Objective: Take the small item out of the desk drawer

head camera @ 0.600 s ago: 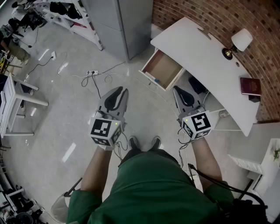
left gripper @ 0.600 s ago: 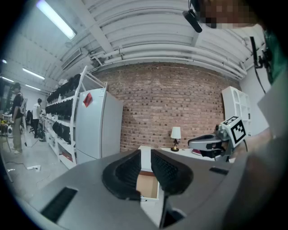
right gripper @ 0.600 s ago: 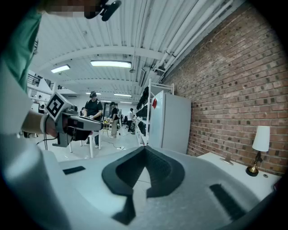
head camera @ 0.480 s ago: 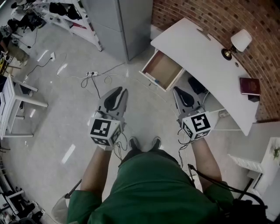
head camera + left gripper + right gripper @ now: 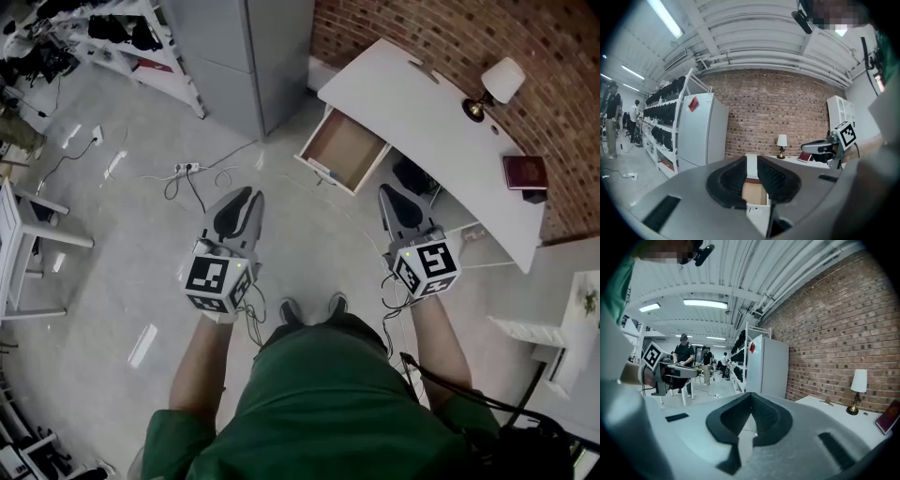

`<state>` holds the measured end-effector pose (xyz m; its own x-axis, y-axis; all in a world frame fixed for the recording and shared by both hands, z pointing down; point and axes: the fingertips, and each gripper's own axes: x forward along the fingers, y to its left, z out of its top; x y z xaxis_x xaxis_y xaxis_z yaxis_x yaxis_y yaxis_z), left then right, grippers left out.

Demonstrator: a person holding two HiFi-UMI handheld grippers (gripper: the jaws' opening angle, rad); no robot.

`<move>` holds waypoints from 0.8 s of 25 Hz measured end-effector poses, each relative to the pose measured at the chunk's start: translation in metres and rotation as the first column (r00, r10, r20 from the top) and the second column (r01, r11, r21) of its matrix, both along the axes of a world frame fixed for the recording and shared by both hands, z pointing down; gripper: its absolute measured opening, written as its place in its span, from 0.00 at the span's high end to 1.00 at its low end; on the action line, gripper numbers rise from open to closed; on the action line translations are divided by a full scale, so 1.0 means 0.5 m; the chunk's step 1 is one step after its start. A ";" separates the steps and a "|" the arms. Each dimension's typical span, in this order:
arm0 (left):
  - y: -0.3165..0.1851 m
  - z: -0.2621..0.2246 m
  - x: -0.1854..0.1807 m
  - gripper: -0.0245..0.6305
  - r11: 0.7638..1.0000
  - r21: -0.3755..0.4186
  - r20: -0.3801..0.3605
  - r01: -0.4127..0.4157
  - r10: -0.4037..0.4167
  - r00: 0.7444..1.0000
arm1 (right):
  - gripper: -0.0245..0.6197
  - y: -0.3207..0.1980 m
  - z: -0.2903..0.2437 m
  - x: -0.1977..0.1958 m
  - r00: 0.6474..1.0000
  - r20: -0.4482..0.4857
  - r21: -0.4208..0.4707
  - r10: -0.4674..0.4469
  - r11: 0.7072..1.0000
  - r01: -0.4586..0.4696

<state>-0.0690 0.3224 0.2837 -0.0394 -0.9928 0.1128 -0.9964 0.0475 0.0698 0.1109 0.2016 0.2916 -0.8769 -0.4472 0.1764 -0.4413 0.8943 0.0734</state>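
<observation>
The left gripper (image 5: 751, 161), fingers (image 5: 733, 177) slightly apart, faces the open drawer (image 5: 753, 193).

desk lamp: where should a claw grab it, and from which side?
Grip the lamp by its thin brass stem, between shade and base, claw level. Come from the desk's open front; the brick wall stands close behind. The flared shade looks too wide and fragile to pinch.

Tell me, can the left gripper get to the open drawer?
Probably, but not from here: the left gripper hangs short of the drawer, jaws slightly apart and empty. Only floor lies between, and the drawer stands open.
</observation>
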 end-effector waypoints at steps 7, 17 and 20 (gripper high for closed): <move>0.032 0.019 -0.052 0.87 1.000 -0.013 -0.013 -0.001 0.001 1.000 | 0.95 0.033 0.009 -0.023 1.000 -0.018 -0.026 0.020 0.999 -0.020; -0.012 0.043 -0.076 0.87 0.999 -0.043 -0.005 0.012 -0.012 1.000 | 0.95 -0.031 0.046 -0.089 1.000 -0.009 -0.076 -0.023 0.997 0.023; -0.036 0.031 -0.113 0.87 0.997 -0.054 0.026 0.054 -0.052 0.998 | 0.95 -0.075 0.047 -0.126 0.999 0.013 -0.076 -0.048 0.996 0.049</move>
